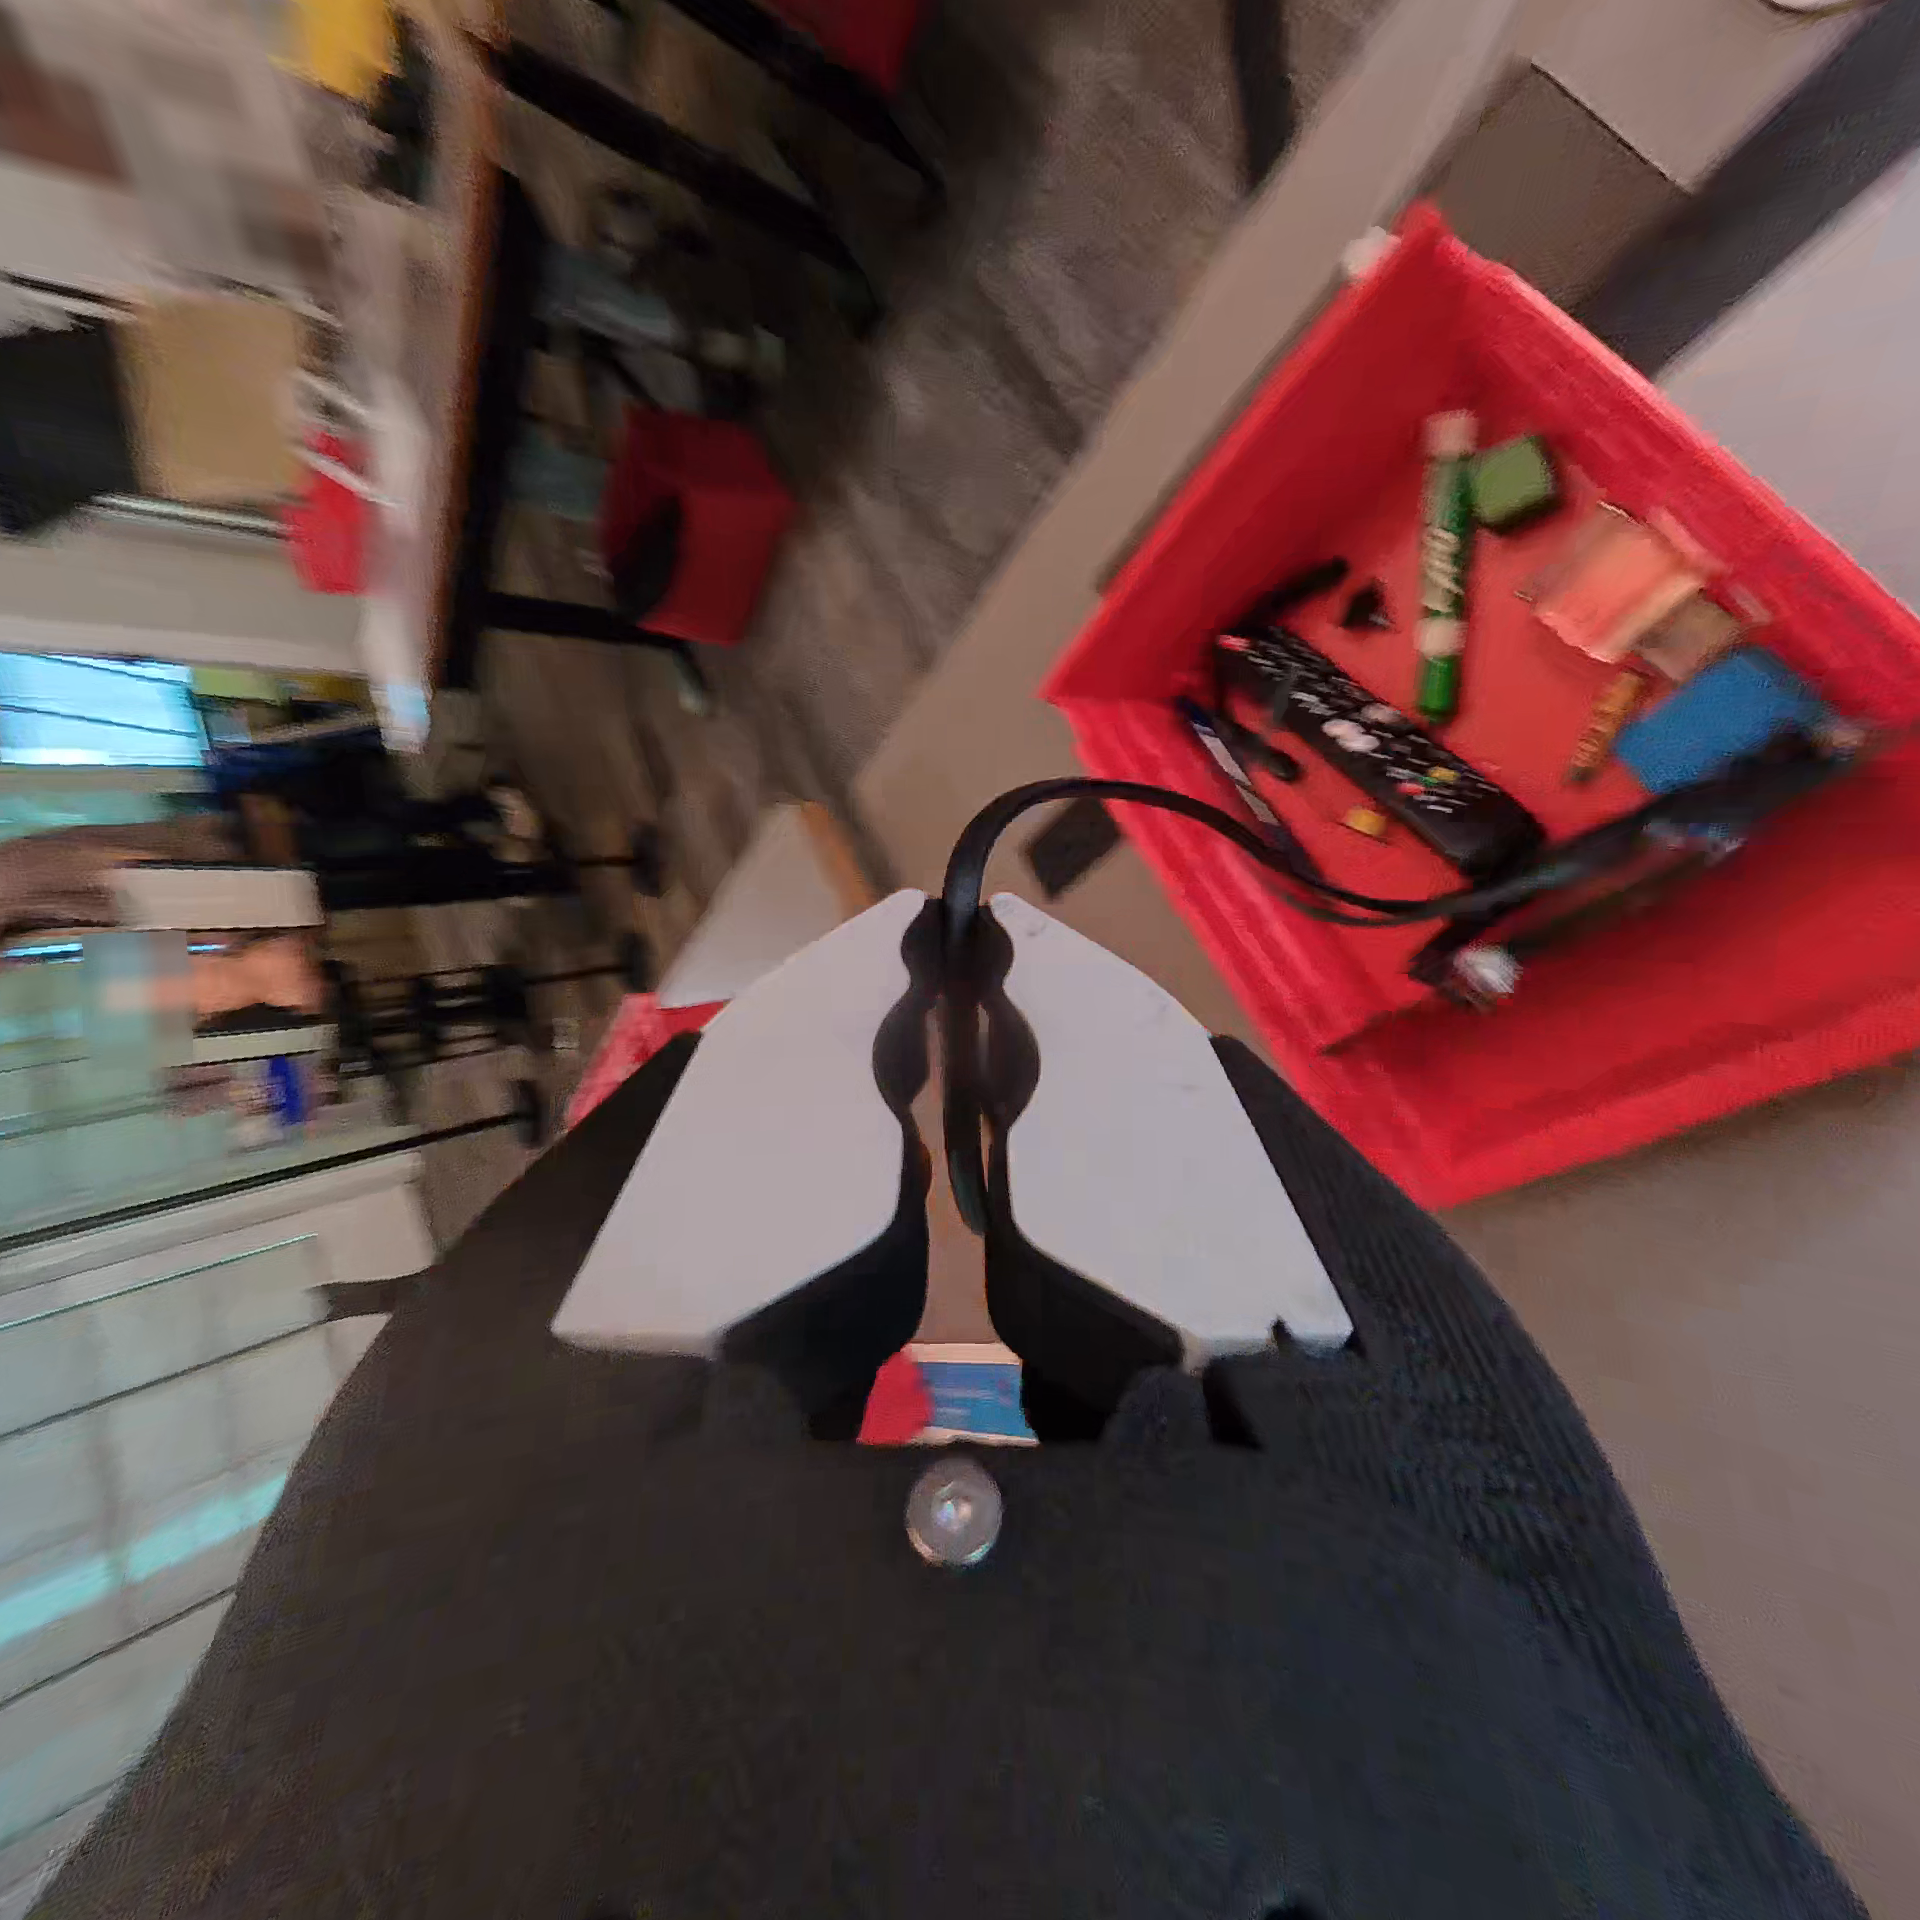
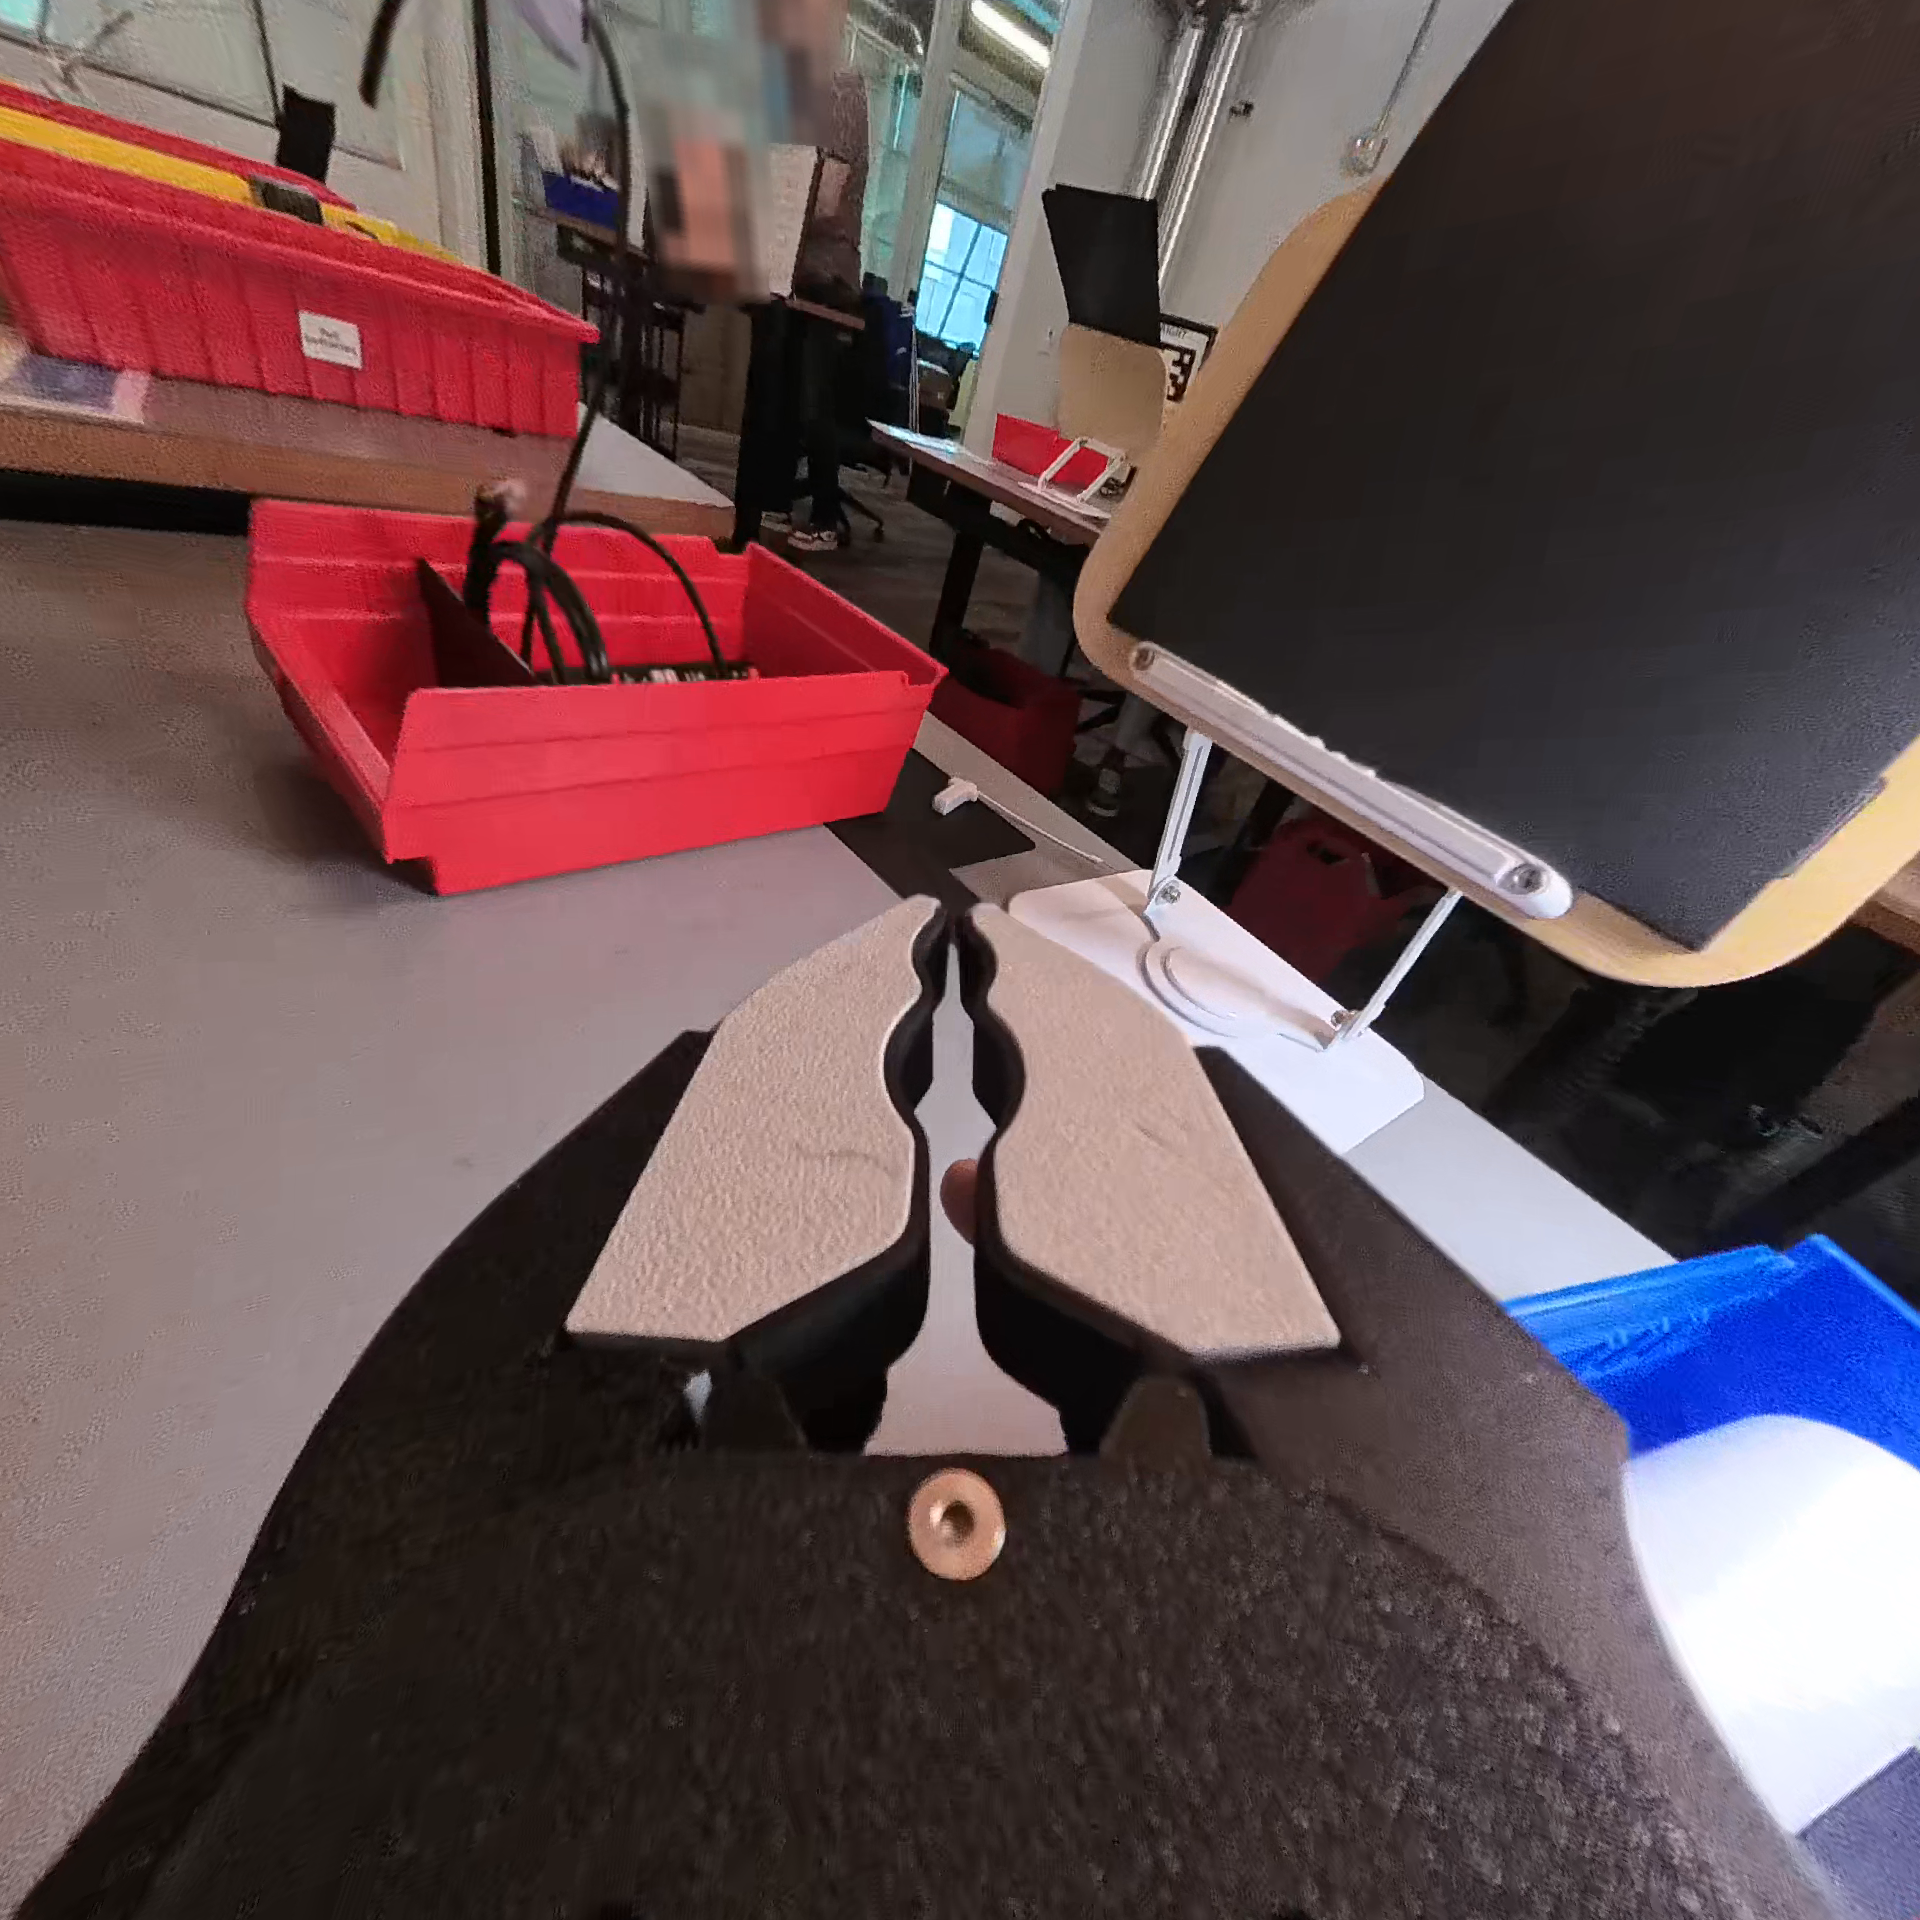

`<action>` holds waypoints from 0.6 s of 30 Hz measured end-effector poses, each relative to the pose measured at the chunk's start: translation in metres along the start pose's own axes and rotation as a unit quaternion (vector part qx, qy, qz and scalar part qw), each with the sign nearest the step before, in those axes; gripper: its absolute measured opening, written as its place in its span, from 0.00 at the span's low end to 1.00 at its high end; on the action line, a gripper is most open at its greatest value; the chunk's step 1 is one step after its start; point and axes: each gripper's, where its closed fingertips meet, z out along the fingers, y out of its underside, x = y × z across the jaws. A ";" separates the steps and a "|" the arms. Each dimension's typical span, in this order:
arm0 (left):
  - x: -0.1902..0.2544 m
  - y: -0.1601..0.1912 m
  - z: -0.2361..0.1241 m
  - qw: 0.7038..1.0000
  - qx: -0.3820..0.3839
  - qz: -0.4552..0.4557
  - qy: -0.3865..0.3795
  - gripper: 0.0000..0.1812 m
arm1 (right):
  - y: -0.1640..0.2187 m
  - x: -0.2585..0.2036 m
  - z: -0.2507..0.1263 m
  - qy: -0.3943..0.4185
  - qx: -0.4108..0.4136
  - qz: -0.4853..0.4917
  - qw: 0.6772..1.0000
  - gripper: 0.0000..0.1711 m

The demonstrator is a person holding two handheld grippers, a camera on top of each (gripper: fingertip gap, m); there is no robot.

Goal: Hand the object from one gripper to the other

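your left claw (image 1: pixel 961 914) is clenched on the black cable (image 1: pixel 1164 805) trailing into the red bin (image 1: pixel 1278 966); your right claw (image 2: pixel 954 920) is clenched, empty, above the desk (image 2: pixel 260 987).

Black claw (image 1: pixel 961 914); grey pads (image 1: pixel 769 1122)

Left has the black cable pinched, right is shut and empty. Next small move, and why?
Probably open the right gripper: it is shut on nothing and cannot receive. The left gripper pinches the thin black cable, whose far end trails into the red plastic bin, so lifting it free may follow.
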 end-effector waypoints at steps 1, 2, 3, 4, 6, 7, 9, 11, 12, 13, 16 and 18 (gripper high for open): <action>-0.014 -0.007 -0.020 0.999 0.012 0.005 -0.042 0.03 | -0.007 -0.001 -0.002 -0.001 0.010 0.002 1.000 0.01; -0.027 -0.013 -0.039 0.997 0.021 0.008 -0.077 0.03 | -0.013 -0.004 -0.003 -0.005 0.016 0.004 1.000 0.01; -0.038 -0.019 -0.057 0.994 0.031 0.008 -0.106 0.03 | -0.018 -0.007 -0.005 -0.009 0.022 0.006 1.000 0.01; -0.049 -0.025 -0.074 0.991 0.043 0.006 -0.129 0.03 | -0.024 -0.009 -0.007 -0.009 0.029 0.003 1.000 0.01; -0.071 -0.038 -0.109 0.981 0.074 0.000 -0.180 0.03 | -0.035 -0.016 -0.011 -0.011 0.040 -0.010 0.999 0.00; -0.082 -0.044 -0.128 0.975 0.093 -0.006 -0.202 0.03 | -0.041 -0.019 -0.013 -0.011 0.046 -0.017 0.999 0.00; -0.098 -0.058 -0.167 0.965 0.134 -0.020 -0.226 0.03 | -0.053 -0.025 -0.017 -0.017 0.057 -0.029 0.998 0.00; -0.108 -0.072 -0.209 0.953 0.172 -0.024 -0.249 0.03 | -0.063 -0.030 -0.020 -0.022 0.067 -0.036 0.997 0.01; -0.111 -0.080 -0.231 0.946 0.193 -0.023 -0.259 0.03 | -0.067 -0.033 -0.021 -0.025 0.073 -0.039 0.996 0.01; -0.111 -0.089 -0.251 0.941 0.213 -0.022 -0.264 0.03 | -0.071 -0.035 -0.023 -0.028 0.078 -0.041 0.996 0.02; -0.094 -0.116 -0.306 0.929 0.280 -0.015 -0.242 0.03 | -0.081 -0.037 -0.026 -0.021 0.092 -0.044 0.995 0.05; -0.076 -0.134 -0.339 0.917 0.332 -0.009 -0.221 0.03 | -0.087 -0.036 -0.029 -0.011 0.101 -0.048 0.994 0.08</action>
